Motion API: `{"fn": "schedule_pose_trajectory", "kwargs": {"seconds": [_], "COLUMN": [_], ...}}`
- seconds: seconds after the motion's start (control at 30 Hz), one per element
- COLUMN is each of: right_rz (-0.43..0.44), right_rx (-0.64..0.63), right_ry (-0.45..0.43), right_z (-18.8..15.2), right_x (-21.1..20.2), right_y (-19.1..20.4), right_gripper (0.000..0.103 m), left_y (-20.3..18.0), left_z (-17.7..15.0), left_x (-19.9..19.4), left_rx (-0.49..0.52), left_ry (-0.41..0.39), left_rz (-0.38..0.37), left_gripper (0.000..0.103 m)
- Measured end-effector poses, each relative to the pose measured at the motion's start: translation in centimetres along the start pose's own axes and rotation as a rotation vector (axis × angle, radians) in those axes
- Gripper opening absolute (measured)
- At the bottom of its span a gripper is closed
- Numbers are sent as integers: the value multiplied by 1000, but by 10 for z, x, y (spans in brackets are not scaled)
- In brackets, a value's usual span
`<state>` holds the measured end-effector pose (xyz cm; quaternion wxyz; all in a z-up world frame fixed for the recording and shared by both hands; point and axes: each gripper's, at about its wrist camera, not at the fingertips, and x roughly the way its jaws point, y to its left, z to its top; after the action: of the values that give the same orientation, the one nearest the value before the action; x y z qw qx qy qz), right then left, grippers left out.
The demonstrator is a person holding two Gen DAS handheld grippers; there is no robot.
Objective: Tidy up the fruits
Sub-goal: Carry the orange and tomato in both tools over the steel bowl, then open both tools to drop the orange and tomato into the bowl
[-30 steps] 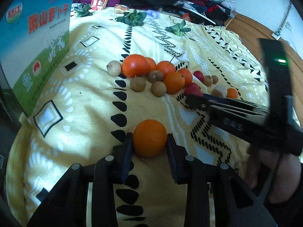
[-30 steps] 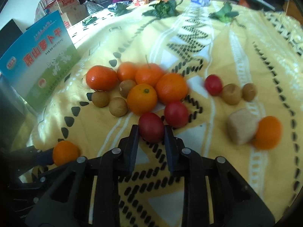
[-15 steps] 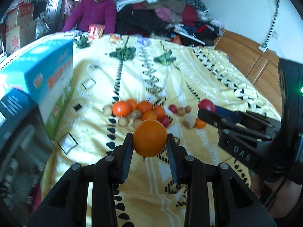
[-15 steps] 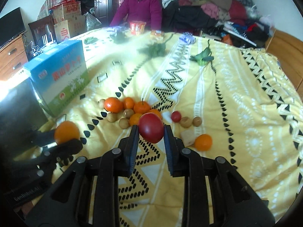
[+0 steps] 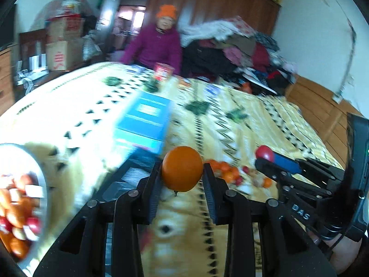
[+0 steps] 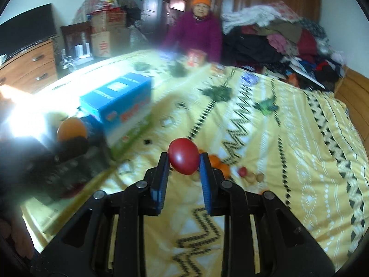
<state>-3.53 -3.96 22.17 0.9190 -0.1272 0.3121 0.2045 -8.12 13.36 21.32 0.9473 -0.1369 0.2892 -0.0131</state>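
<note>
The left hand-held gripper (image 5: 182,177) was clamped on an orange (image 5: 182,171), its two dark fingers pressing the fruit from either side and holding it in the air above the yellow patterned bedspread (image 5: 242,124). The right hand-held gripper (image 6: 183,161) was likewise clamped, on a red fruit (image 6: 183,156) squeezed between its blue-padded fingers (image 6: 160,184), also lifted clear of the bed.

In the left wrist view, a metal bowl (image 5: 45,184) sat at the near left edge, blurred, with a mix of orange, red and pale fruit inside it. The right hand-held gripper reached in from the right side of that view, its red fruit showing at its tip. Just beyond the held orange lay the remaining pile of loose fruit (image 5: 227,173) on the bedspread: several small oranges, a few red pieces and some brownish round ones, too small and blurred to name more closely.

In the right wrist view the same pile showed behind and to the right of the red fruit, with one small red piece and two brownish ones lying a little apart. The left hand-held gripper and its orange appeared at the left, washed by bright glare.

Farther back, a blue carton (image 6: 117,106) with red lettering rested on the bedspread, left of the pile. Green leafy bunches (image 6: 219,91) lay farther up the bed. At the far edge sat a person in a purple jacket and orange hat (image 6: 198,30), beside a heap of clothes (image 6: 276,39).
</note>
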Motion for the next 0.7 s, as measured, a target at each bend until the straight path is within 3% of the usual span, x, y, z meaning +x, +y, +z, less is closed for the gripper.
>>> {"fn": "schedule_pose_trajectory", "kwargs": {"seconds": [0.2,0.37,0.5,0.7], "right_rz": [189,436,588,678], "right_rx": [-81,-106,-116,-149], "right_ry": [-25,27,118,207], "right_z": [34,52,53,45], "right_x": [6,22,45,68], "right_y": [106,197,254,297], "right_gripper": [27,27,27,28], "left_y": [133,238,293,304], "left_z": [7,-9,-33,-50], "left_x": [-68,-106,-113,-105], "left_rx": [-164,-311,-410,-420], "left_ry": [-58,-53,2,43], "left_rz": [234,401,459,438], "left_gripper": [35,35,35,35]}}
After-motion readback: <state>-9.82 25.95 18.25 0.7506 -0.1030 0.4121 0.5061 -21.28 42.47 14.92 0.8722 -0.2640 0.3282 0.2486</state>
